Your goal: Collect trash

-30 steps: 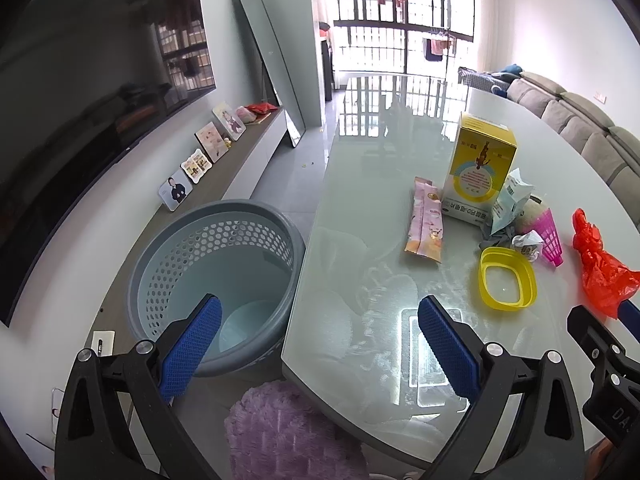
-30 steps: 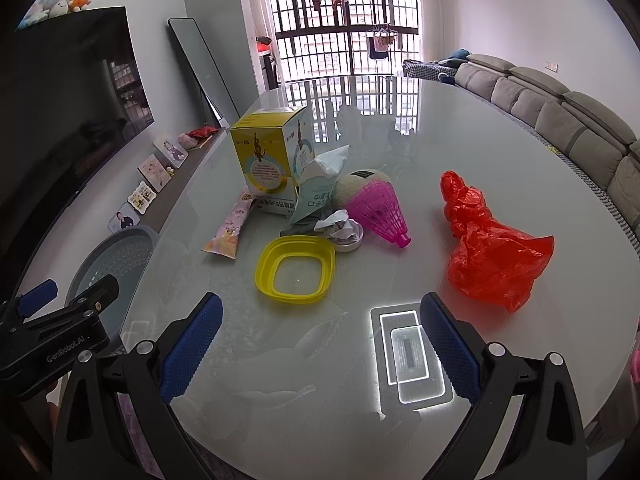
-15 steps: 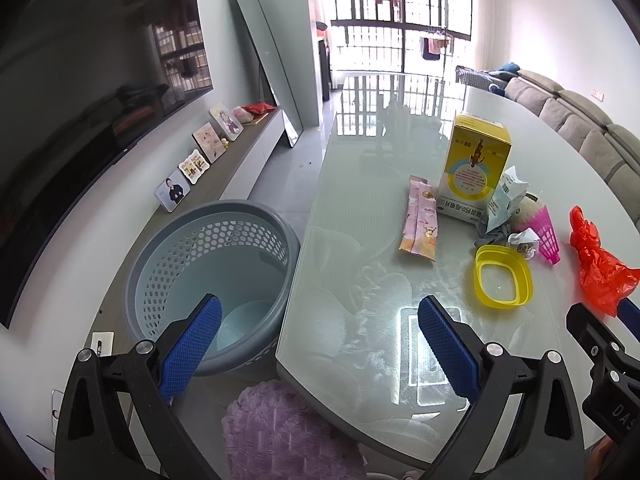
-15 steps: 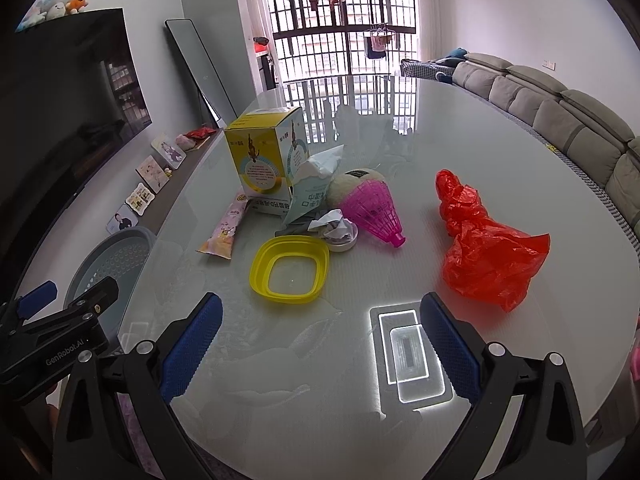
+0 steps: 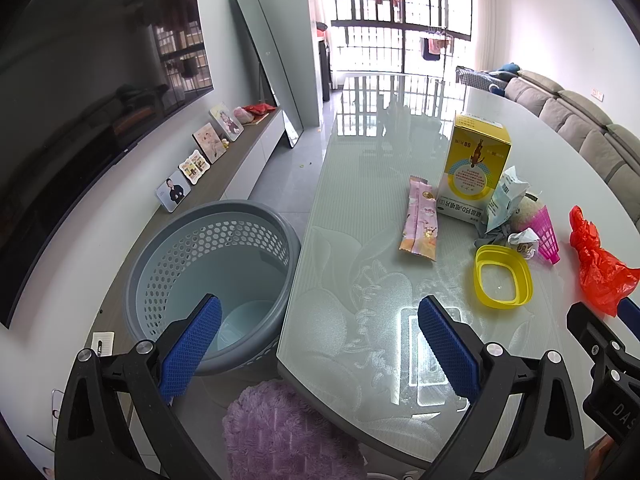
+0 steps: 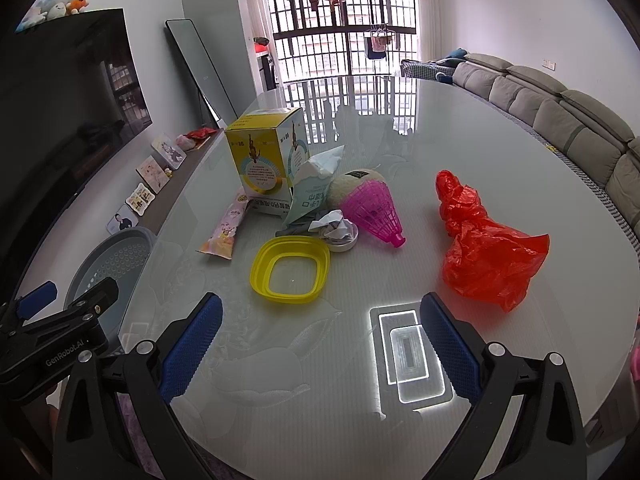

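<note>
Trash lies on the glass table [image 6: 460, 152]: a red plastic bag [image 6: 488, 252], a yellow lid ring [image 6: 290, 270], a pink mesh cone [image 6: 374, 210], crumpled paper in a small white dish [image 6: 338, 230], a torn pale packet [image 6: 314, 190], a yellow box [image 6: 264, 164] and a pink sachet [image 6: 226, 232]. A grey perforated basket [image 5: 208, 276] stands on the floor left of the table. My left gripper [image 5: 318, 340] is open and empty over the table's near left edge. My right gripper [image 6: 320, 340] is open and empty, short of the yellow lid.
A purple fluffy stool [image 5: 288, 432] sits under the table's near edge. A low cabinet with photo frames [image 5: 200, 152] and a TV run along the left wall. A grey sofa [image 6: 580, 132] lines the right side.
Both grippers drifted slightly; the trash sits a little nearer in the right wrist view. Nothing was taken hold of or let go.
</note>
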`<state>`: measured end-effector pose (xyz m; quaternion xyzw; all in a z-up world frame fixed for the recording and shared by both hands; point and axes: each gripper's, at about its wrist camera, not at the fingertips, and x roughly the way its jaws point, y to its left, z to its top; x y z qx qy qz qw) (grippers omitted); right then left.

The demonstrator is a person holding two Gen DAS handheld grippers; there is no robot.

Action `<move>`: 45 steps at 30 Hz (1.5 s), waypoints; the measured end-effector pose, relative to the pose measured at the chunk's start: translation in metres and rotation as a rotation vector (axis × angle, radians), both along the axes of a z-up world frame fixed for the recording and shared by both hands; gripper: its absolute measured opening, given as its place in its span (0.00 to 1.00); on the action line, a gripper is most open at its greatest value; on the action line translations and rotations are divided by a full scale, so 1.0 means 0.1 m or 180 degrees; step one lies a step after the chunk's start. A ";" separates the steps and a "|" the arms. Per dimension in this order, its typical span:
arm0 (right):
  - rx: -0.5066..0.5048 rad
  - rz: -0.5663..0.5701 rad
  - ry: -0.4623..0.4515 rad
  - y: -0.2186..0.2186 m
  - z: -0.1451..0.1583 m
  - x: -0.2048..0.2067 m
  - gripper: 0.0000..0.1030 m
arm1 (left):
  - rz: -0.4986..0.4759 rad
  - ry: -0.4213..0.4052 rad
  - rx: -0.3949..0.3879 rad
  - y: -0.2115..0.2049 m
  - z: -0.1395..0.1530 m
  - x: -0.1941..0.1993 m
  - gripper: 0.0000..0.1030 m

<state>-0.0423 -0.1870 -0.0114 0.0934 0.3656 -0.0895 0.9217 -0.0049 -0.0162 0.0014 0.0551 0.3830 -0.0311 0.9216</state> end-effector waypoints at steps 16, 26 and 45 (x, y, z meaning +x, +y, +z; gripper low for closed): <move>0.0006 0.0002 -0.0001 0.00 0.01 0.00 0.92 | 0.0005 -0.0010 -0.0003 0.01 0.02 -0.01 0.94; 0.0002 0.0003 -0.0021 0.00 0.04 0.00 0.92 | 0.0004 -0.0010 -0.0002 0.02 0.02 -0.01 0.94; 0.0015 0.0010 -0.0033 -0.01 0.07 -0.02 0.92 | 0.0005 -0.0016 -0.0003 0.03 0.02 -0.02 0.94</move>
